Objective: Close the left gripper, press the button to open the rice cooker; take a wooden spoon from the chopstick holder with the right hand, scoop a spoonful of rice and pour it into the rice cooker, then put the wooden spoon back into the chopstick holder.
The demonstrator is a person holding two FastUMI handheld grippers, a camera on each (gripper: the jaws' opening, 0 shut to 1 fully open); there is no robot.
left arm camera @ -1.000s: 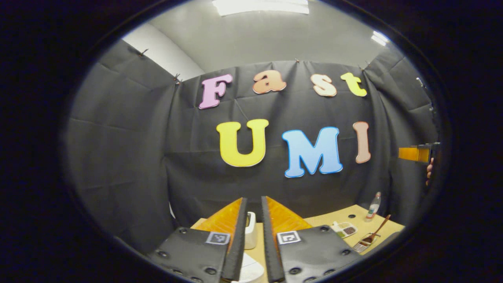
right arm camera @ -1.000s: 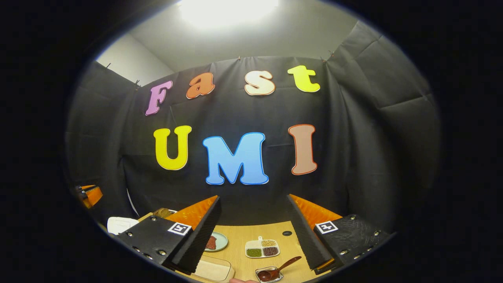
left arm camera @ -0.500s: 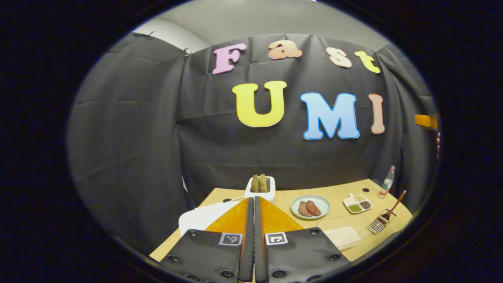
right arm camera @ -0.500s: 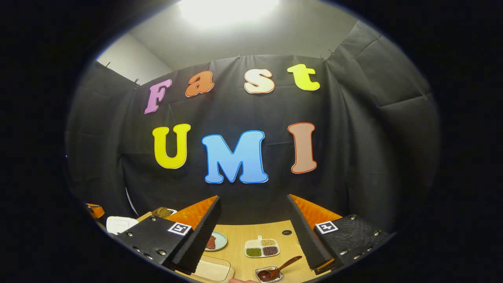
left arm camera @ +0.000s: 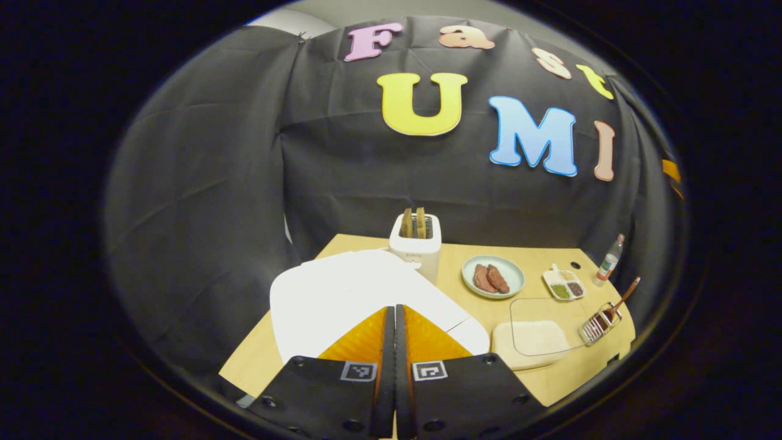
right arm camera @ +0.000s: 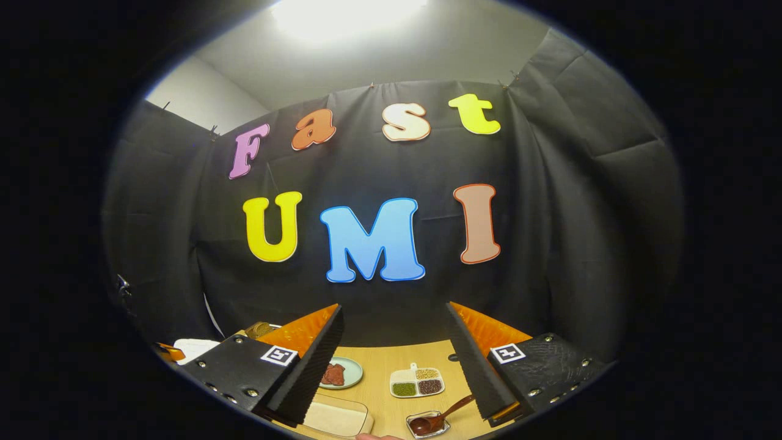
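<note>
We hold left gripper (left arm camera: 394,318) fingers pressed together, nothing between, poised over white rice cooker (left arm camera: 342,293) lid at near left of table (left arm camera: 550,379). Button hidden (likely under fingertips), so press goes down-forward. Right gripper (right arm camera: 394,354) gapes empty; wooden spoon (right arm camera: 441,419) just beneath.

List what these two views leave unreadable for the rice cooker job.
- Rice cooker, left gripper view: the shut left hand-held gripper covers its front, so the button can't be located.
- Wooden spoon, right gripper view: the holder under its bowl is cut by the lower edge.
- Clear box, left gripper view: contents too pale to identify.
- Divided dish: fillings too small to name.
</note>
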